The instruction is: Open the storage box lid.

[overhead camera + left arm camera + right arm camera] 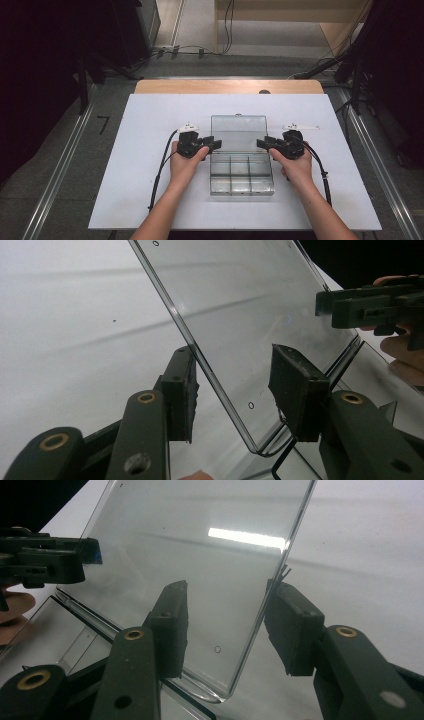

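Observation:
A clear plastic compartment box (241,176) lies on the white board, with its lid (238,131) swung up and back. My left gripper (214,144) sits at the lid's left edge near the hinge, and my right gripper (261,143) is at its right edge. In the left gripper view the lid (240,305) stands between the spread pads (181,390) of my left gripper (235,385), which do not clamp it. In the right gripper view the lid's side edge (272,580) runs between the parted pads (170,630) of my right gripper (227,627). Each gripper view shows the other gripper across the lid.
The white board (150,150) rests on a wooden table (225,86), with bare board to the left, right and front of the box. Metal rails (60,165) flank the table, and cables (200,50) lie on the floor beyond. The box base has several empty compartments.

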A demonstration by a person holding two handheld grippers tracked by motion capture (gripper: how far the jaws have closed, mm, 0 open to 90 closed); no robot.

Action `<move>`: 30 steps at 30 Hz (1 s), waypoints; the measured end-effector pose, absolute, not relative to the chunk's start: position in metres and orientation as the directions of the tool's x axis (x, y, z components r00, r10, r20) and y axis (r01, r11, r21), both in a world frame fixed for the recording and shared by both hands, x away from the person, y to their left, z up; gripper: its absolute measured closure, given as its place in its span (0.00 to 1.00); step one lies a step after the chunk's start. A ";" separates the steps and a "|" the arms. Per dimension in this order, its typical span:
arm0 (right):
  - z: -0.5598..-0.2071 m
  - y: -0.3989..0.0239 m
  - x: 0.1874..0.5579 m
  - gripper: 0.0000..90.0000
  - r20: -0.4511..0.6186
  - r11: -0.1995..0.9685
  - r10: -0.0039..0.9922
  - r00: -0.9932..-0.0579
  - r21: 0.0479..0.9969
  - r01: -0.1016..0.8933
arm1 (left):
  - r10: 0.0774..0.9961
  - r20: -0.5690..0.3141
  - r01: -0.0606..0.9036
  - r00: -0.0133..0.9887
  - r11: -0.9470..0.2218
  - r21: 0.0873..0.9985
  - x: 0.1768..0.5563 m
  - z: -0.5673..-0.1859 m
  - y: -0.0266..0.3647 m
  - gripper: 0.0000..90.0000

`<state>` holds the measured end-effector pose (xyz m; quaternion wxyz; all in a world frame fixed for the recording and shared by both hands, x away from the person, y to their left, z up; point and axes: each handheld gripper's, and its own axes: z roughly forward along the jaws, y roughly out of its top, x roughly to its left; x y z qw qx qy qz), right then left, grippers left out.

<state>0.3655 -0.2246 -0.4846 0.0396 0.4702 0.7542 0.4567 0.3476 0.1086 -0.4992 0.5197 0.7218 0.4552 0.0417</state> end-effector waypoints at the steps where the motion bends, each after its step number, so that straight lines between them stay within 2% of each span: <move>1: -0.485 -0.225 0.365 0.55 0.372 0.140 0.745 -0.554 0.724 0.675 | 0.701 -0.412 0.614 0.582 -0.046 0.788 0.348 -0.499 0.109 0.60; 30: -0.488 -0.221 0.365 0.35 0.374 0.183 0.748 -0.549 0.679 0.711 | 0.697 -0.449 0.663 0.559 -0.049 0.747 0.350 -0.505 0.110 0.49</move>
